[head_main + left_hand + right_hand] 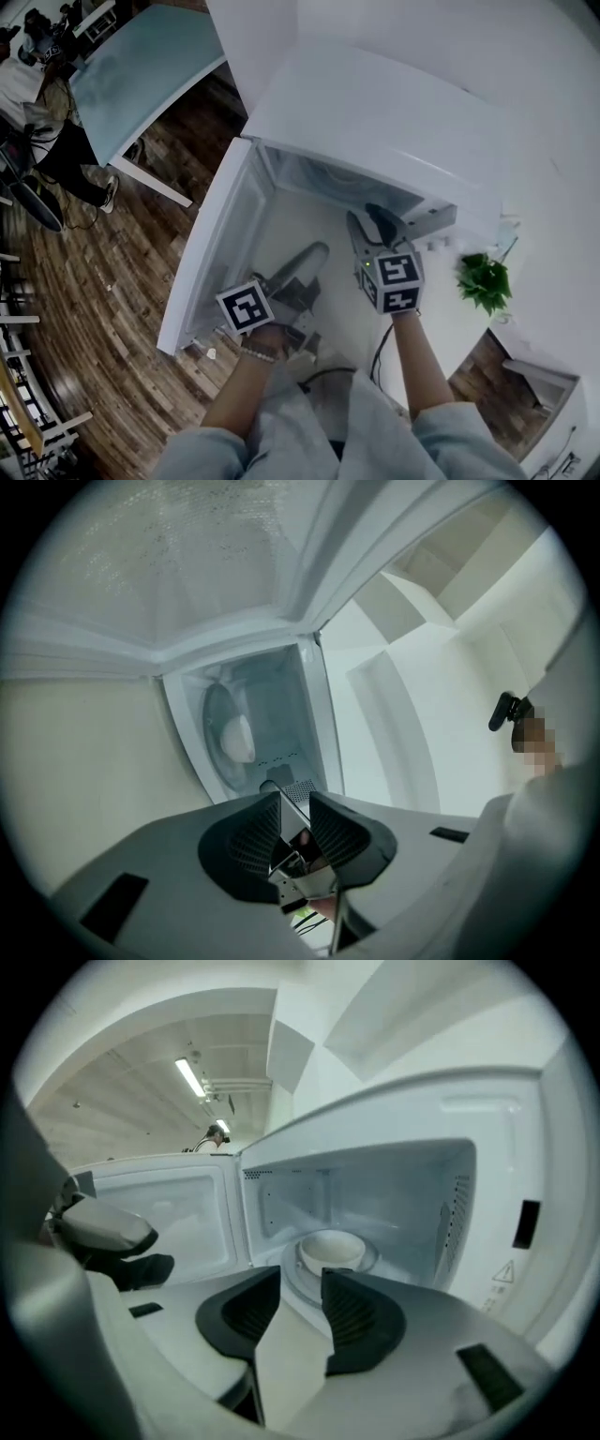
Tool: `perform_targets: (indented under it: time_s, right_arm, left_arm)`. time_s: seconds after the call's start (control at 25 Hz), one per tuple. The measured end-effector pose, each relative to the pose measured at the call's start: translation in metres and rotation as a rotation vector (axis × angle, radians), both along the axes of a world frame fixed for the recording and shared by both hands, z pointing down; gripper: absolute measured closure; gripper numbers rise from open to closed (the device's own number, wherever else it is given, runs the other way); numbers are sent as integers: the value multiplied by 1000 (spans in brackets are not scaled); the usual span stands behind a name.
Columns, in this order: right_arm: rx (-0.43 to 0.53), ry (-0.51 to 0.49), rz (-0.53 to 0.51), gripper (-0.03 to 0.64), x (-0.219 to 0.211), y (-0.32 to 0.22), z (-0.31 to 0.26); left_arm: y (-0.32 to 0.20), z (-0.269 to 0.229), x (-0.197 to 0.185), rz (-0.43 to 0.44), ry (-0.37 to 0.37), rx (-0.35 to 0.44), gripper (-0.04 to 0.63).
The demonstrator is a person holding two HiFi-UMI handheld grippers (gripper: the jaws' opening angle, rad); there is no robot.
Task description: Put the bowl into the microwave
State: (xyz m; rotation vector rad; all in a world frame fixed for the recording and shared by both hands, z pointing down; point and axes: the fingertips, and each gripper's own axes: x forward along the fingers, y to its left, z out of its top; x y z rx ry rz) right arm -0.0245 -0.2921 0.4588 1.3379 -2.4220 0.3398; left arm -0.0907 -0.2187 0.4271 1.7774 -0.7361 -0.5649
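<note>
white round bowl (330, 1249), centre of frame, sits inside the open white microwave (487, 1204); left gripper (295, 796) and right gripper (301, 1274) narrow-jawed, empty, outside it: best kept clear of the bowl.

A green plant (484, 281) sits at right; a pale-topped table (141, 66) stands on the wooden floor (122, 281).

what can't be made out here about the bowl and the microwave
- Right gripper view: the bowl is small and seen from low; its rim hides most of its inside.
- Head view: the bowl is hidden under the top of the microwave.
- Left gripper view: a pale shape in the door; bowl or reflection, cannot tell.
- Right gripper view: the warning label is too small to read.
</note>
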Motion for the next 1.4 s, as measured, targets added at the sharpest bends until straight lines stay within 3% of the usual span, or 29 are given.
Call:
perform_targets:
  time_s: [0.12, 0.24, 0.52, 0.8, 1.0, 1.4]
  right_arm:
    - [27, -25, -3, 535, 2, 18, -18]
    - [58, -36, 3, 614, 6, 35, -34]
    - [137, -69, -18, 615, 8, 65, -74]
    - [193, -65, -15, 616, 13, 86, -104]
    - [201, -52, -20, 616, 19, 98, -110]
    - [225, -101, 4, 617, 31, 114, -131]
  left_arm:
    - [6, -15, 3, 25, -34, 53, 514]
    - [12, -25, 1, 25, -93, 85, 581]
    - [25, -57, 7, 53, -146, 173, 604]
    - [38, -83, 11, 84, -300, 295, 604]
    - [46, -98, 11, 95, -366, 370, 604]
    - [65, -109, 11, 109, -426, 412, 600]
